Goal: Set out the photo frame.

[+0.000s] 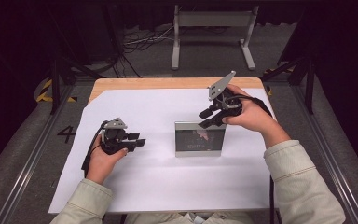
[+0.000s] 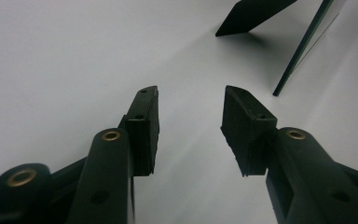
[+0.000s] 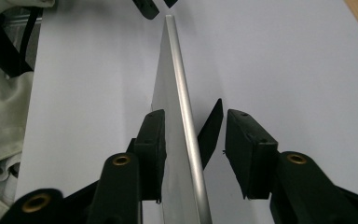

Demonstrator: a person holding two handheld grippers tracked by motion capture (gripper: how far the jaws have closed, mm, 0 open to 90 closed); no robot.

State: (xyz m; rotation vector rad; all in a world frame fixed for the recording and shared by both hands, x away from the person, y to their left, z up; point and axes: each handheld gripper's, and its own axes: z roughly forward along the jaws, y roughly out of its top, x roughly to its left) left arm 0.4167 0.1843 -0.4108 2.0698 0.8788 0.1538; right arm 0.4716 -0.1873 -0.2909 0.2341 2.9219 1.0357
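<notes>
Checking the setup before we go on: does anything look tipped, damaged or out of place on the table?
Nothing stands out. The picture frame stands upright on the white sheet, its back stand out behind it. The right gripper straddles its top edge, jaws apart; the left gripper is open, off to the side.

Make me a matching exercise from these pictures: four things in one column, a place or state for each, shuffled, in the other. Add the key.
Things:
1. picture frame
2. left tongs
3. right tongs
4. white sheet

Places or states:
A. open, astride the frame's top edge, pads clear of it
B. spread flat over the wooden table
C. standing upright at mid table
D. open and empty, low over the sheet, left of the frame

Pairs: 1-C, 2-D, 3-A, 4-B
</notes>
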